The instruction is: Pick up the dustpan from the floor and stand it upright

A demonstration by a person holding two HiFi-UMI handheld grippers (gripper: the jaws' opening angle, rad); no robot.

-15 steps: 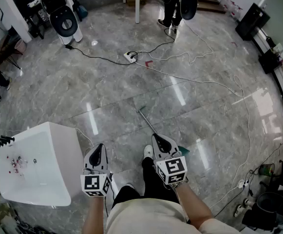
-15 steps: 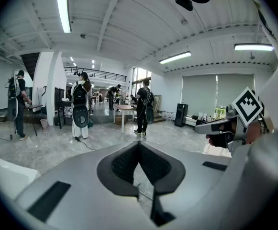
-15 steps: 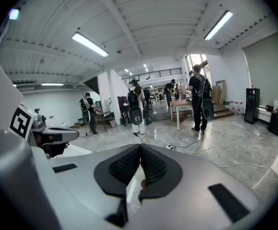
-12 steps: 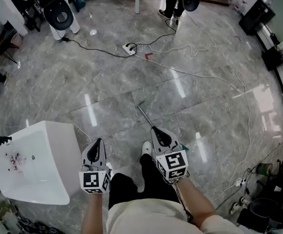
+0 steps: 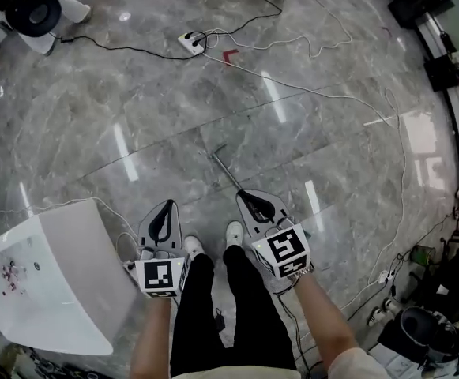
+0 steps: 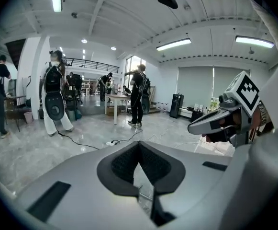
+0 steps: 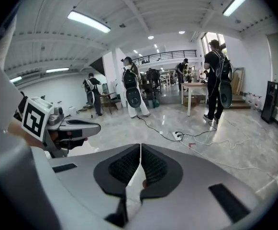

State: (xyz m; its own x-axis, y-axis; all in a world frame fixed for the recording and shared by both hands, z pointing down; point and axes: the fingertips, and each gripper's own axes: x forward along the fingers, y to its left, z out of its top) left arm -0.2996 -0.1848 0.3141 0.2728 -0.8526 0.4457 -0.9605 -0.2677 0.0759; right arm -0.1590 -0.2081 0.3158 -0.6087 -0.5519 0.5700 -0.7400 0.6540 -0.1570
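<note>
The dustpan lies on the marble floor. Its thin metal handle [image 5: 227, 172] runs from the middle of the floor down towards me, and its pan end is hidden under my right gripper. My right gripper [image 5: 244, 196] hovers over the handle's near end, its jaws shut with nothing between them. In the right gripper view the right gripper [image 7: 140, 150] shows its pads meeting. My left gripper [image 5: 168, 205] hangs beside it to the left, away from the handle. It is also shut and empty, as the left gripper [image 6: 139, 145] shows in its own view.
A white box [image 5: 55, 290] stands at my lower left. A power strip [image 5: 189, 42] and long white cables [image 5: 324, 93] cross the floor ahead and to the right. My white shoes [image 5: 234, 234] sit between the grippers. People and a table [image 7: 196, 87] stand farther off.
The head view has tipped further down, so the floor things slid up the picture. Both grippers stay shut and side by side, the right one still over the handle's near end.
</note>
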